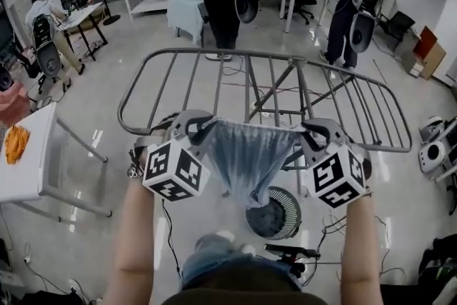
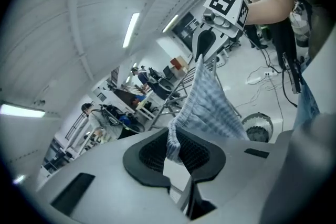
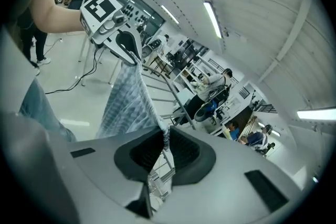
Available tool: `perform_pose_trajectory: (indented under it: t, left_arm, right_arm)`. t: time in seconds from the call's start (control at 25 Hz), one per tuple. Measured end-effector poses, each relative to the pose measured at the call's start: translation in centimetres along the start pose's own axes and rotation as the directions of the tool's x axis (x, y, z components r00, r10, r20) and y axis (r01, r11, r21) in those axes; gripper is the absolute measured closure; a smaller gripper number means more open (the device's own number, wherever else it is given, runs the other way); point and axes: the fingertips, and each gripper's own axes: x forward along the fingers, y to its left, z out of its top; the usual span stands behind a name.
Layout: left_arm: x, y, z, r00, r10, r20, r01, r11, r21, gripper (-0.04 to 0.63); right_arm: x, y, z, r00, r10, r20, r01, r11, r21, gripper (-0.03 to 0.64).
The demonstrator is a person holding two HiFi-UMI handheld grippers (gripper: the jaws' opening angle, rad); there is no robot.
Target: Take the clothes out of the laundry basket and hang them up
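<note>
i hold the cloth (image 1: 246,153) taut between left gripper (image 1: 206,128) and right gripper (image 1: 308,132), fingers clenched on its top edge, to drape it flat over the rack (image 1: 178,51).

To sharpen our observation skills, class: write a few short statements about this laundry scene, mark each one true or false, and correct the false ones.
1. The left gripper and the right gripper are both shut on the blue-and-white checked fabric garment. True.
2. The garment lies inside the round ribbed laundry basket. False: it hangs stretched between the two grippers, above the basket.
3. The basket stands on the white table. False: it stands on the floor.
4. No clothes show on the grey metal drying rack. True.
</note>
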Motion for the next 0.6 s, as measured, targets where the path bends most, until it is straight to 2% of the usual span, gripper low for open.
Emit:
perform_pose_trajectory:
  t: [0.12,0.24,0.36,0.48,0.56,0.6]
  left_arm:
    - [-1.5,3.3,1.5,0.996,0.092,-0.006,-0.092,0.996,0.019,0.557]
    - [-3.4,7.3,3.5,0.978,0.208,0.008,-0.208,0.975,0.08,0.557]
    - [-5.5,11.9,5.5,0.945,0.325,0.036,-0.327,0.934,0.144,0.557]
    - [-7.4,15.2,8.0,0.912,0.404,0.063,-0.408,0.891,0.199,0.557]
    - [-8.8,17.9,9.6,0.876,0.475,0.077,-0.479,0.844,0.24,0.557]
    - [-9.6,19.5,10.3,0.85,0.52,0.085,-0.522,0.812,0.26,0.557]
  right_arm:
    - [-1.0,-3.0,2.6,0.997,-0.054,0.05,0.057,0.996,-0.065,0.58]
    - [-2.3,-6.5,5.7,0.986,-0.131,0.1,0.144,0.98,-0.137,0.58]
    - [-3.9,-10.0,9.3,0.965,-0.205,0.161,0.233,0.955,-0.181,0.58]
    - [-6.0,-13.0,11.6,0.941,-0.278,0.192,0.318,0.922,-0.222,0.58]
    - [-7.1,-15.2,13.5,0.916,-0.339,0.216,0.388,0.886,-0.253,0.58]
    - [-7.5,-16.3,14.7,0.898,-0.373,0.234,0.428,0.863,-0.269,0.58]
